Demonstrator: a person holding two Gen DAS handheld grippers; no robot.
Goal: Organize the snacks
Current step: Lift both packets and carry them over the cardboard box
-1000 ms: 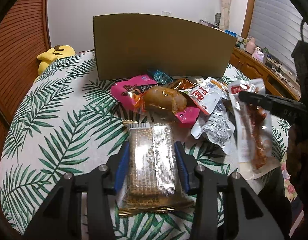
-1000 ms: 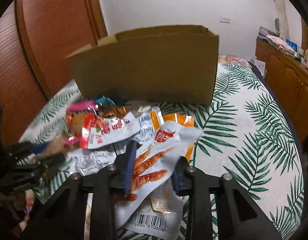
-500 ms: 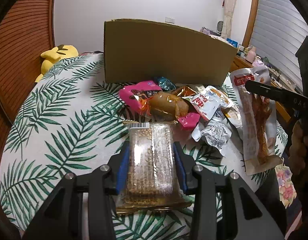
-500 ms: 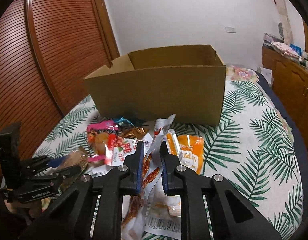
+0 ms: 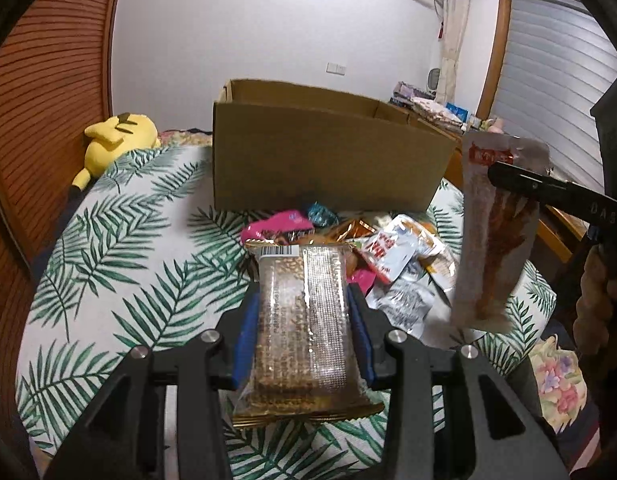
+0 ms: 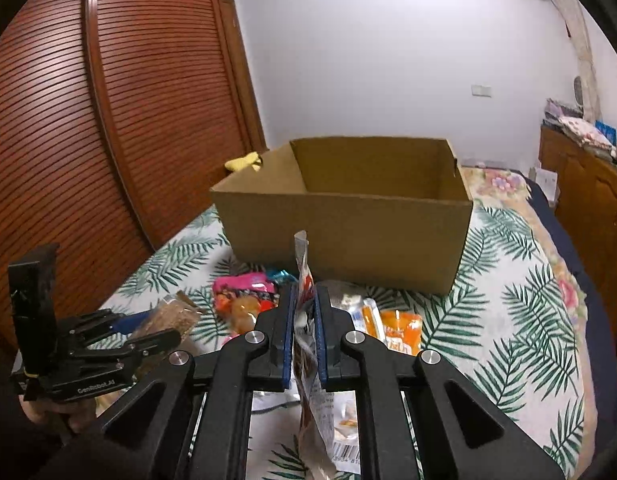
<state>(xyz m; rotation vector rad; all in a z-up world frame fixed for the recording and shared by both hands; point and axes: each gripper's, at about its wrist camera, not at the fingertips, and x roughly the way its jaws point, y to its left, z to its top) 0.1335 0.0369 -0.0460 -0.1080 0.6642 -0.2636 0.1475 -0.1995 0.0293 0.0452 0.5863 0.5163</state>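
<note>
Both pinched packets (left claw (image 5: 302,340) cracker packet (image 5: 302,328), right claw (image 6: 304,332) edge-on pouch (image 6: 308,360)) have risen.

The right gripper (image 6: 304,320) pinches a snack pouch (image 6: 308,364) edge-on between its jaws, before the open cardboard box (image 6: 348,236) on the leaf-print bed (image 6: 508,320).

"GenRobot.AI" on the left tongs (image 6: 124,344); "DAS" on the right tongs (image 5: 508,176).

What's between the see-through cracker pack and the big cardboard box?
A heap of snack packets, pink pouch nearest the cardboard box, beyond the cracker pack; left wrist view.
</note>
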